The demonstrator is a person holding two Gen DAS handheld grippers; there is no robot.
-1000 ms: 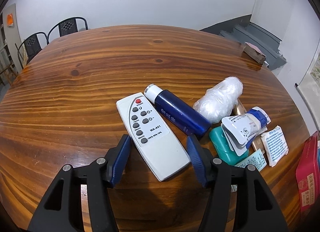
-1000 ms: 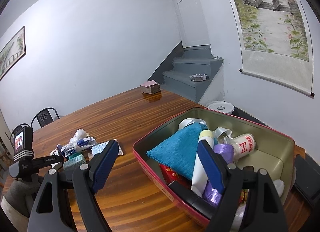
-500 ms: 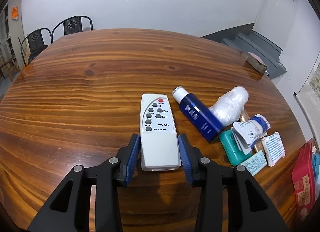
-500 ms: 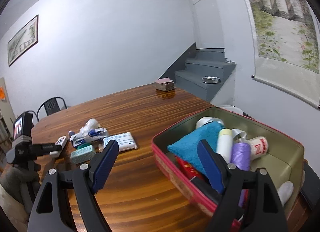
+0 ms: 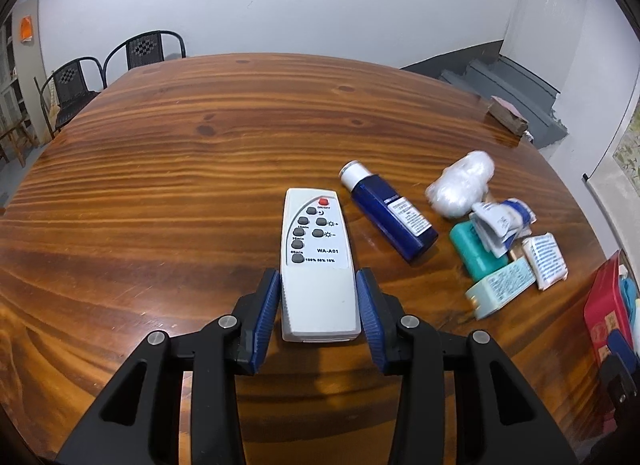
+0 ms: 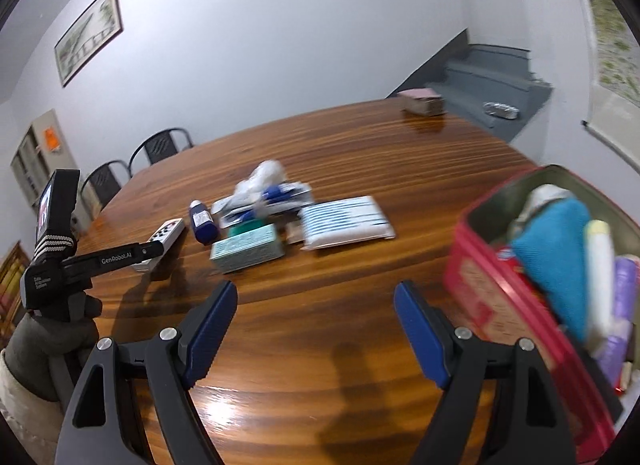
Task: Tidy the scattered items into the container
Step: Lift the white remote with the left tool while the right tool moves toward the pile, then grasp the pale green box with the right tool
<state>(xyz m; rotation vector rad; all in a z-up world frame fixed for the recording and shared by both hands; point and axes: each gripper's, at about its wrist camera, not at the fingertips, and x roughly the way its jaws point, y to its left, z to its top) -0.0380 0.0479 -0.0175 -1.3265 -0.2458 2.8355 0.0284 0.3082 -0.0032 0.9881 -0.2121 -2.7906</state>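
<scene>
Remote (image 5: 318,261), flat, white plastic, marked "WA-A01", clamped at its near end by left gripper (image 5: 318,285) on shiny wooden table (image 5: 160,193). Just right: dark blue bottle (image 5: 390,215), crinkly plastic wad (image 5: 460,185), teal boxes (image 5: 500,287). Red tin (image 6: 496,289) at far right, stuffed with blue cloth (image 6: 556,253). Right gripper (image 6: 314,305) wide open over bare wood, holding nothing.

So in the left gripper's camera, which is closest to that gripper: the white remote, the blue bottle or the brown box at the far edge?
1. White remote, between the left gripper fingers.
2. Blue bottle, just right of it.
3. Brown box, far right table edge.
</scene>
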